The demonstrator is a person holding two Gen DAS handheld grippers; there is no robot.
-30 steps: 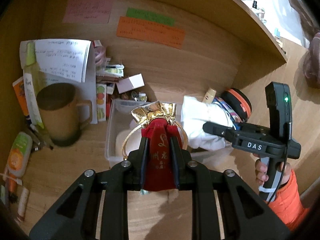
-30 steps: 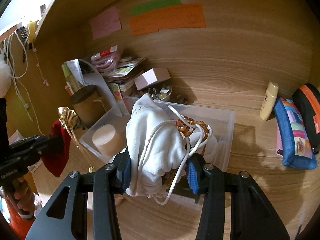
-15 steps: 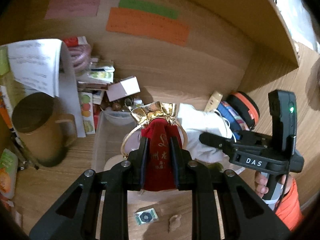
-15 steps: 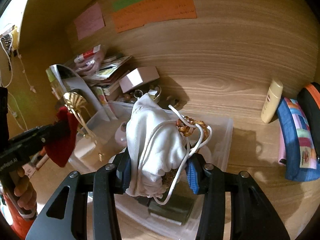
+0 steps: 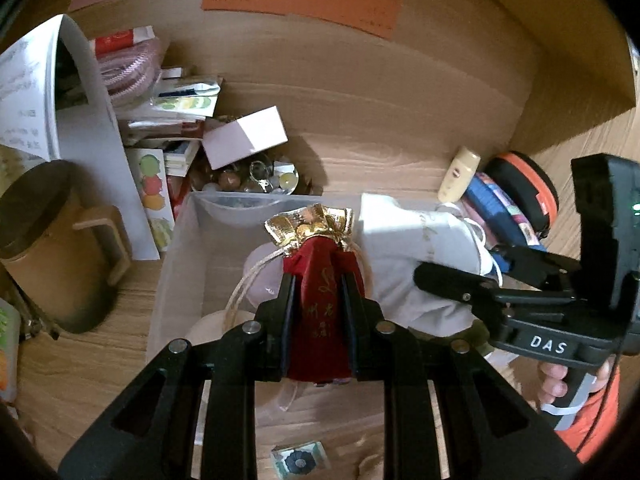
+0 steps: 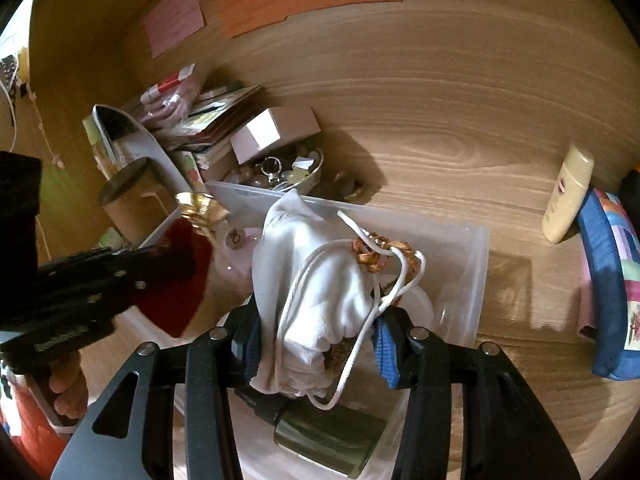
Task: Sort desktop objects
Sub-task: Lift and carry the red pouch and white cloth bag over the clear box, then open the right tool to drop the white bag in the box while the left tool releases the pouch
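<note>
Over the bin: both pouches hang above the clear rectangular plastic storage bin [image 5: 176, 264], likely so each can be let go straight into it.
Left gripper: the left gripper [image 5: 318, 312] is clenched on the red velvet drawstring pouch with a gold foil top [image 5: 320, 280], pinched across its body so the gathered neck points forward and the gold cord dangles free.
Right gripper: the right gripper [image 6: 316, 344] grasps the white satin drawstring pouch with white cords [image 6: 320, 280] low down, its blue-padded fingers [image 6: 384, 340] squeezing the fabric; a gold braided knot sits at its neck.
Bin contents: a pale pink round jar [image 6: 236, 248], a dark olive flat case [image 6: 332, 436], and a cream round item in the near left corner, partly hidden.
Behind the bin: a shallow metal dish of beads and rings [image 6: 280, 172] under a small pink-white cardboard box [image 6: 272, 132].
Elsewhere: a brown lidded mug with a handle [image 5: 52, 240] to the left; a cream lotion tube [image 6: 566, 196] and a blue patterned zip pouch [image 6: 612, 296] to the right.
Judgement: the drop seems not yet made.
</note>
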